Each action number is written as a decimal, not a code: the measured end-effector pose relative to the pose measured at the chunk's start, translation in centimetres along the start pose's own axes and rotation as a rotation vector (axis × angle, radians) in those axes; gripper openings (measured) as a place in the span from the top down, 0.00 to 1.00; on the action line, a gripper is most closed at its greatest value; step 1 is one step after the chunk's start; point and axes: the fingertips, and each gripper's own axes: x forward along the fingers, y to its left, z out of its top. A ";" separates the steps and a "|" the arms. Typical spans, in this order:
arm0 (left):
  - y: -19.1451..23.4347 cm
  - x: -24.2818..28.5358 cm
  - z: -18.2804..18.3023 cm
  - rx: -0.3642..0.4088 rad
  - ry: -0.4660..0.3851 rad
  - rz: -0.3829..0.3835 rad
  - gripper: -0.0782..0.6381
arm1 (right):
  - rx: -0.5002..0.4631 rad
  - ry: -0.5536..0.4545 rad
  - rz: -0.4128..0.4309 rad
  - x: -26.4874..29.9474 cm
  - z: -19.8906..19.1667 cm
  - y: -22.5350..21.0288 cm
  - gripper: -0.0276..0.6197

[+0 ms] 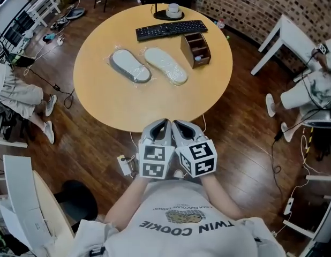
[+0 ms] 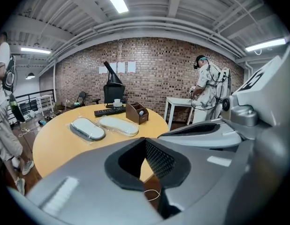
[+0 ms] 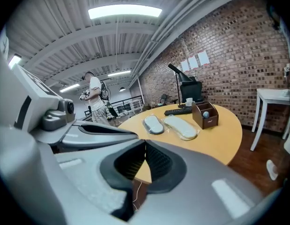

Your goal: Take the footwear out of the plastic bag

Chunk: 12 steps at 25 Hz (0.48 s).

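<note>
Two flat slippers lie side by side in clear plastic on the round wooden table: a grey-rimmed slipper and a pale slipper. Both grippers hang side by side just off the table's near edge, well short of the slippers. My left gripper is shut with nothing in it. My right gripper is likewise shut and holds nothing. Their tips point toward the table.
Behind the slippers lie a black keyboard and a wooden desk organizer, with a white cup at the far edge. A white side table stands at right. People stand at both sides; cables run over the floor.
</note>
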 end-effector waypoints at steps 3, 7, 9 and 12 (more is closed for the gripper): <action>2.3 1.4 1.2 0.014 0.001 -0.022 0.89 | 0.002 -0.002 -0.018 2.5 1.6 -0.5 0.95; 5.8 3.3 2.2 0.019 0.016 -0.068 0.89 | 0.006 0.010 -0.040 5.9 3.2 -0.4 0.96; 7.4 4.2 2.7 0.035 0.022 -0.094 0.89 | 0.011 0.009 -0.055 7.5 3.9 -0.5 0.95; 9.5 5.5 3.7 0.065 0.025 -0.140 0.89 | 0.032 0.003 -0.098 9.7 5.0 -0.8 0.95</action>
